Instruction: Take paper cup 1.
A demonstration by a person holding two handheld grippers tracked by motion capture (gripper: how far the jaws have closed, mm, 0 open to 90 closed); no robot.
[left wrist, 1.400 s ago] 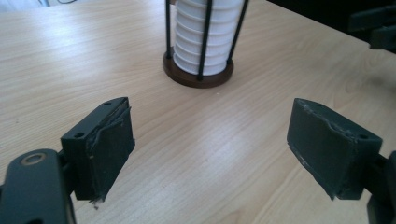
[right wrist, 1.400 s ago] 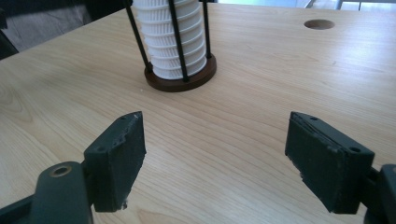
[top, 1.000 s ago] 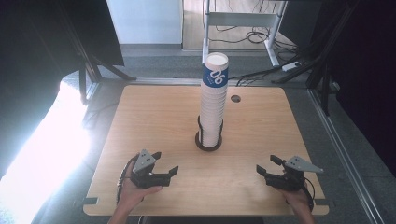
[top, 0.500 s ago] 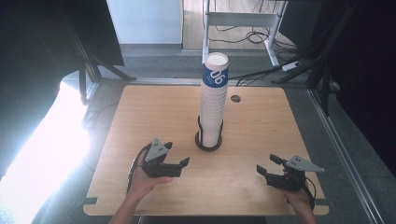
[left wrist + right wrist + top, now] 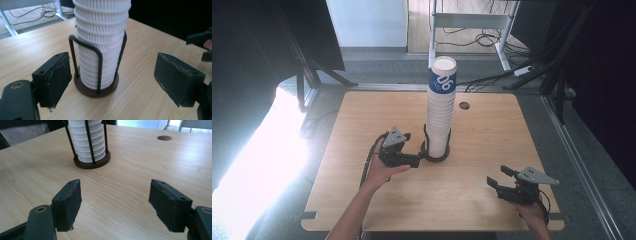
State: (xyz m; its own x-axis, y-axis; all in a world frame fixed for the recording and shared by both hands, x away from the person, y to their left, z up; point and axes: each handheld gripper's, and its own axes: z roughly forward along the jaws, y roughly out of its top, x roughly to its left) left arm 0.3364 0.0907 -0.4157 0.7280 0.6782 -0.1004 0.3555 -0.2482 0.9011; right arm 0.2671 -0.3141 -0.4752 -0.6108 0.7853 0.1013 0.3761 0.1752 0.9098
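Approach step: left tongs [image 5: 418, 159] open, empty, just beside the cup stack [image 5: 439, 112] in its wire holder [image 5: 96, 86] mid-desk [image 5: 492, 190]. Right tongs [image 5: 498, 181] just narrowing, still open, empty, well apart. Next: probably brace the holder base.

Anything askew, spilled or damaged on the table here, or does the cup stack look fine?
Nothing spilled or toppled. The cup stack stands upright in its wire holder. One small oddity: the pad on the left gripper looks frayed along its edge. Both grippers are open and hold nothing.
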